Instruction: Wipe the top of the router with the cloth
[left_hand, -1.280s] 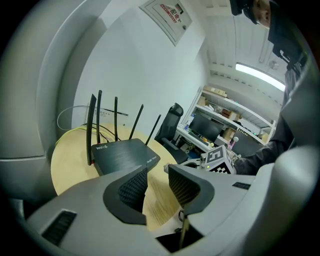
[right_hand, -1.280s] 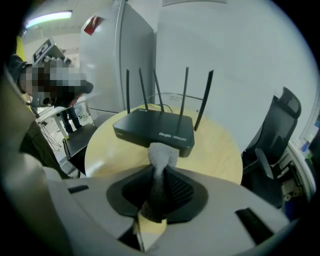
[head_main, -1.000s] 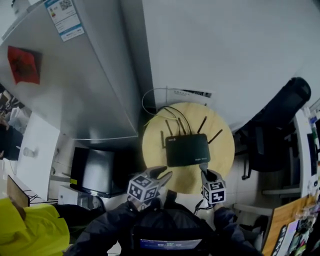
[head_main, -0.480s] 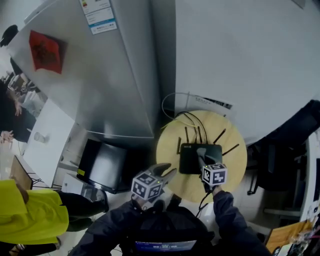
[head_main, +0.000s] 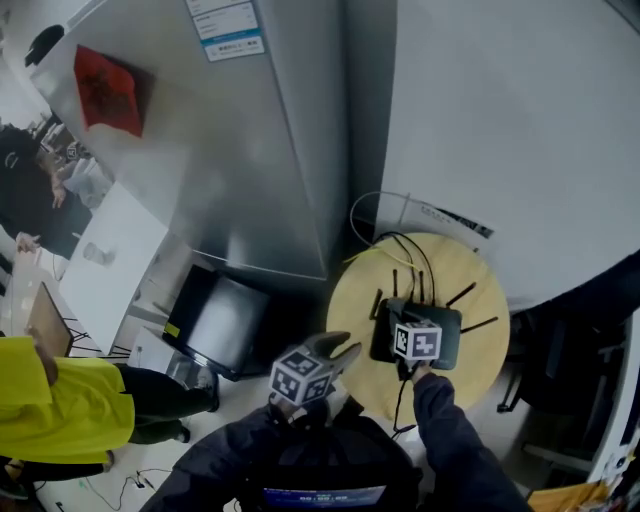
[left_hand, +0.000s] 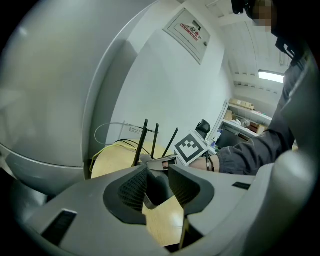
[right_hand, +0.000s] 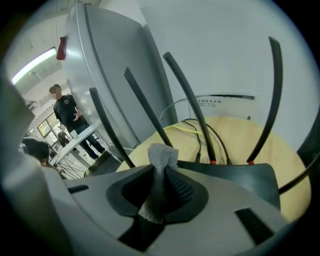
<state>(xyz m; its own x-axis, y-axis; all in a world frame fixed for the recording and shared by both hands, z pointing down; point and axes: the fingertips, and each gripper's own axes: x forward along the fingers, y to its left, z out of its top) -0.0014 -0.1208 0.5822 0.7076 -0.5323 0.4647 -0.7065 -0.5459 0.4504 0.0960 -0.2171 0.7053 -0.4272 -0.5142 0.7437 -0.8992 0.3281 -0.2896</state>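
**A:** What's on the left?

**B:** The left gripper (left_hand: 157, 182), jaws slightly apart with nothing between them, is off the near edge of the round pale wooden table (head_main: 350, 310).

**A:** And to the right?

**B:** The flat black router (head_main: 448, 342) with upright antennas sits on that table. The right gripper (right_hand: 162, 174) is over its top, pinching a grey cloth (right_hand: 161, 156).
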